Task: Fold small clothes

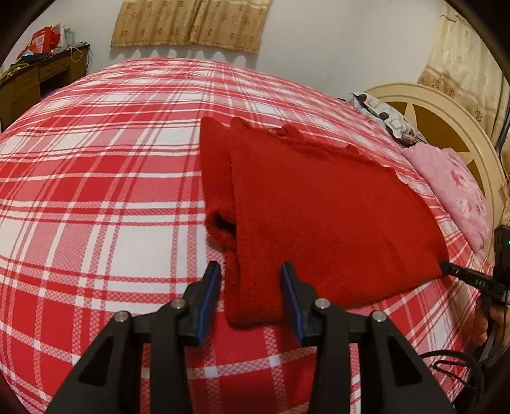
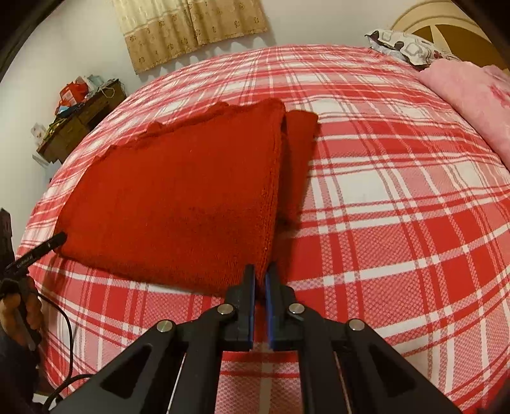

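Note:
A red knit sweater [image 1: 322,207] lies folded on the red-and-white plaid bed [image 1: 95,191], one sleeve showing along its left edge. My left gripper [image 1: 251,274] is open, its jaws on either side of the sweater's near left corner. In the right wrist view the sweater [image 2: 178,197] fills the left middle. My right gripper [image 2: 260,277] is shut on the sweater's near right corner. The right gripper's tip also shows in the left wrist view [image 1: 452,270], at the sweater's right corner. The left gripper's tip shows in the right wrist view [image 2: 54,242] at the sweater's left corner.
A pink blanket [image 1: 452,191] and a patterned pillow [image 1: 385,117] lie by the cream headboard [image 1: 446,105]. A cluttered wooden desk [image 1: 38,76] stands beyond the bed's far side. Curtains [image 1: 191,22] hang on the wall. A black cable [image 2: 68,334] trails at the bed's near edge.

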